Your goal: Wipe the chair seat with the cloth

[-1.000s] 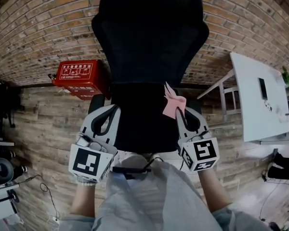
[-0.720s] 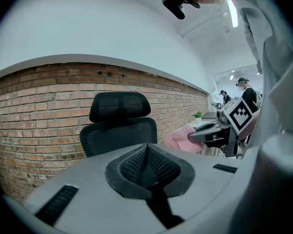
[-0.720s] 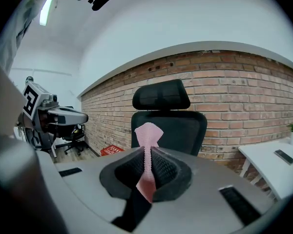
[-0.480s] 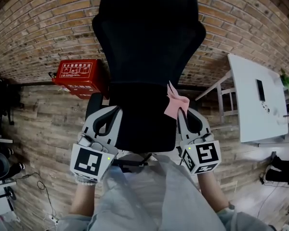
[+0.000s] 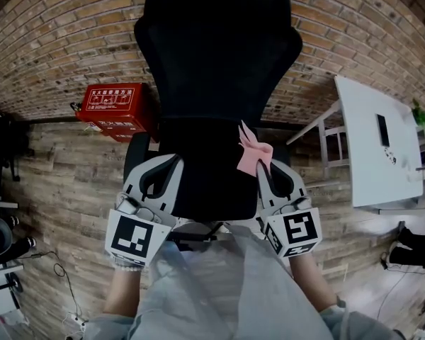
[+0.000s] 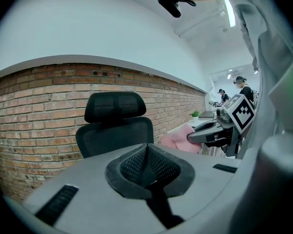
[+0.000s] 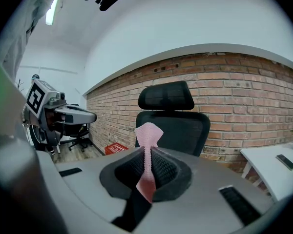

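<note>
- Left gripper (image 5: 168,163): extended forward at the near left edge of the black chair seat (image 5: 209,186); mesh-padded jaws pressed together, nothing between them.
- Right gripper (image 5: 263,165): parallel to the left, same forward pose; jaws clamped on the pink cloth (image 5: 253,154).
- Cloth: soft, crumpled fold standing up from the tips, over the seat's right side.
- Backrest (image 5: 219,48): black, broad, curved.
- Surroundings: red brick wall (image 5: 57,41), red box (image 5: 117,108) on wood-plank floor (image 5: 64,183), white table (image 5: 375,140) at right.
</note>
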Demonstrator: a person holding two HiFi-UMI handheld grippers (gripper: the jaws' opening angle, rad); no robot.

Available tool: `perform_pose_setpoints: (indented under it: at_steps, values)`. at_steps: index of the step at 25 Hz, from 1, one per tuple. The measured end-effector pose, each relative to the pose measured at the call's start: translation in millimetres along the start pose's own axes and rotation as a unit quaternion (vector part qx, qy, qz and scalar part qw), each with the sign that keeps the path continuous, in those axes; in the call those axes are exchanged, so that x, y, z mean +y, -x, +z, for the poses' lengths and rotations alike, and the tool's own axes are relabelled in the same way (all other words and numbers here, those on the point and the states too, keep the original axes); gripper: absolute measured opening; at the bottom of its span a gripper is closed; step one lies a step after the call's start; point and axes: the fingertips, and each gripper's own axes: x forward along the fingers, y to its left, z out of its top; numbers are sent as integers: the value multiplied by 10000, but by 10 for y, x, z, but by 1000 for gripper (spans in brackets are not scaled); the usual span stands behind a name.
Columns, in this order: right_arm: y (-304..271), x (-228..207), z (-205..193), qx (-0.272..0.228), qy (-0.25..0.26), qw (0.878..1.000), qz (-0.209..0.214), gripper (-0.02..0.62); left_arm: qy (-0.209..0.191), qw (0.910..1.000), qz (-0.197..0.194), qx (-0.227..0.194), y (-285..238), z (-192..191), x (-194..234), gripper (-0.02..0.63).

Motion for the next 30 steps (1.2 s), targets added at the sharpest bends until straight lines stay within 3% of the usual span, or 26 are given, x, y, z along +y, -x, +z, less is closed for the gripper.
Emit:
perform_pose_setpoints:
  at_steps: [30]
  values:
    - [44, 85, -28, 57, 32, 10000, 48, 52, 18, 9999, 105, -127, 1, 34, 41, 18]
